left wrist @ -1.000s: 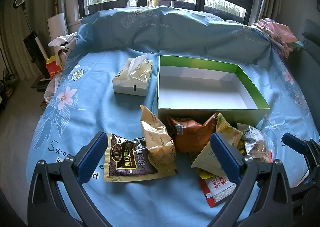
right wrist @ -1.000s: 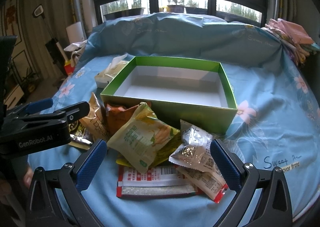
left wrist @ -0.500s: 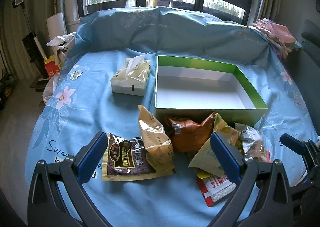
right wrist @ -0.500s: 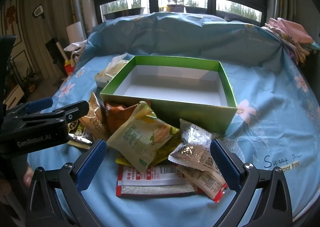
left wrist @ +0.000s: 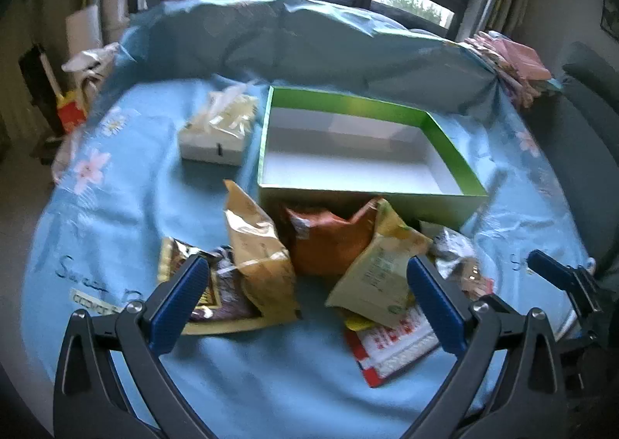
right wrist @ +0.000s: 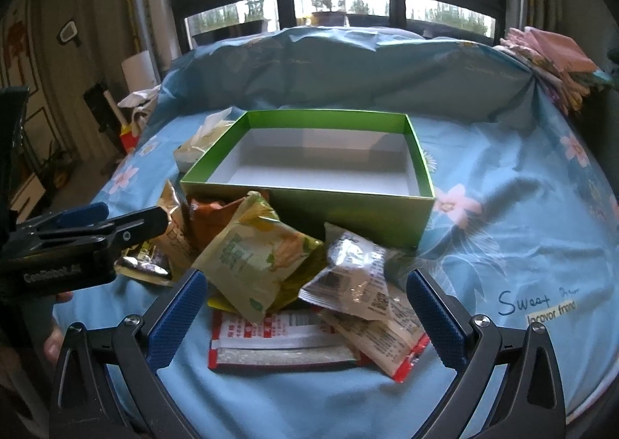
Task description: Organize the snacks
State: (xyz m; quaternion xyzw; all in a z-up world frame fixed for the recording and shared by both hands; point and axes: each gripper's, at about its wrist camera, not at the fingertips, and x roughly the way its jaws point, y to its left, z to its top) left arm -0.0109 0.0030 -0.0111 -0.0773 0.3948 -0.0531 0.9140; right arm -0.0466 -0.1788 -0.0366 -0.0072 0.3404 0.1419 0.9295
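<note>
**Snack pile ahead of both grippers, green box beyond**

The left gripper (left wrist: 307,286) is seen with jaws spread wide and nothing held. The right gripper (right wrist: 305,301) is likewise spread and empty.

A green box (right wrist: 294,205) is observed beyond both sets of jaws, open side up, its long axis running across the right wrist view. The white interior appears bare.

Snack packets are heaped between the jaws and the box's near wall. A tan pouch (left wrist: 259,245) stands tilted just inside the left gripper's left finger, its long axis running away from the jaws. An orange bag (left wrist: 329,241) leans against the box. A yellow-green packet (right wrist: 255,257) lies inside the right gripper's left finger, long axis diagonal. A red-and-white flat pack (right wrist: 278,342) lies crosswise between the right fingers, beneath a silver packet (right wrist: 352,280).

A tissue pack (left wrist: 218,133) is noted left of the box.
</note>
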